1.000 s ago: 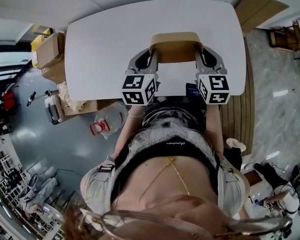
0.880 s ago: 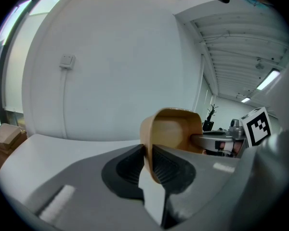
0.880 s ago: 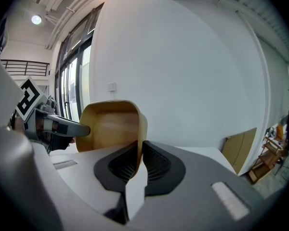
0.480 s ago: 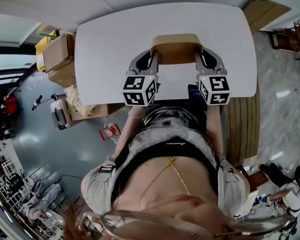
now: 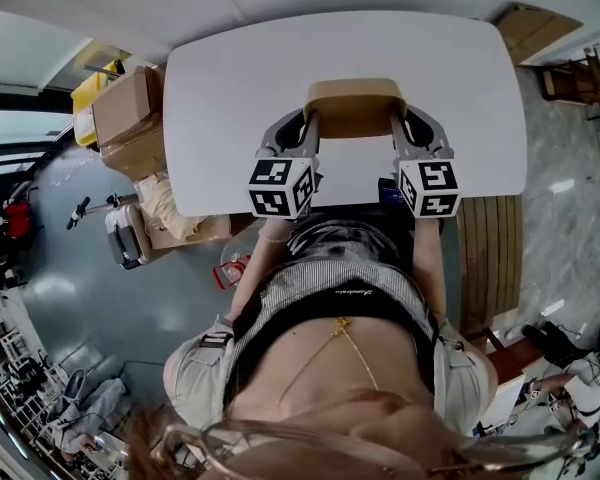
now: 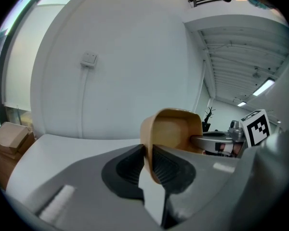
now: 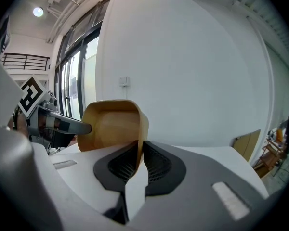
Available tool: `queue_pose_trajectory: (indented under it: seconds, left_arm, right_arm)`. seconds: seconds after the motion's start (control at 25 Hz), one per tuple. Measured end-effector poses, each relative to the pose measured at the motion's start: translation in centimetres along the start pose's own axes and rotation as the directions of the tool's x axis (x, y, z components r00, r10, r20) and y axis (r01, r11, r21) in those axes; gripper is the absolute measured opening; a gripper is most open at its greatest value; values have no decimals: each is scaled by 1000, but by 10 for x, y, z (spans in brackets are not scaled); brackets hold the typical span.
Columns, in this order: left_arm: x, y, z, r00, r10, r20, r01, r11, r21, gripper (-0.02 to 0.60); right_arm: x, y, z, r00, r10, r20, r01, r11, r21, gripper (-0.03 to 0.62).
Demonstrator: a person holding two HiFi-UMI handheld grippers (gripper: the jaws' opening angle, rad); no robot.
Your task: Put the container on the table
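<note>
Walls: a plain white wall [image 6: 135,57] with a small switch plate [image 6: 89,58]; a thin conduit drops from the plate.
Floor: glossy grey floor [image 5: 80,288] on the left, pale veined tile [image 5: 570,218] on the right.
Furniture: a white surface [image 5: 230,88] with rounded corners; cardboard boxes [image 5: 125,118] stacked at its left end; a slatted wooden board [image 5: 490,268] along its right end.
Windows: tall dark-framed windows [image 7: 74,81], bright with daylight.
Light: a round ceiling lamp [image 7: 37,12]; strip lights [image 6: 262,87] under a ribbed ceiling.

White worktop [image 5: 230,88] open ahead of and either side of the container [image 5: 352,106], wall [image 6: 135,57] just beyond far edge, cardboard boxes [image 5: 125,108] stacked off left edge, slatted wooden panel [image 5: 490,258] low at right.
</note>
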State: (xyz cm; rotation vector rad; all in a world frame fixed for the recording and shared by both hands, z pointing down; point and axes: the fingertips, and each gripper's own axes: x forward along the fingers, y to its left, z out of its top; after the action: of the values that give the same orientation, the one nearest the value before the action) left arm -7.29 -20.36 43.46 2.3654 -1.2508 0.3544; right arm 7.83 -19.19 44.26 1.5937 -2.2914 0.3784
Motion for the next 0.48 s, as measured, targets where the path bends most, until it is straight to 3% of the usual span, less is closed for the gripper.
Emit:
queue_pose_trajectory:
  seconds: [0.48]
  left_arm:
    - [-17,36,-8,996,-84,-23,85,996,26,35]
  right_arm:
    - [7,42,-8,996,-84,-5,84,996,37,54]
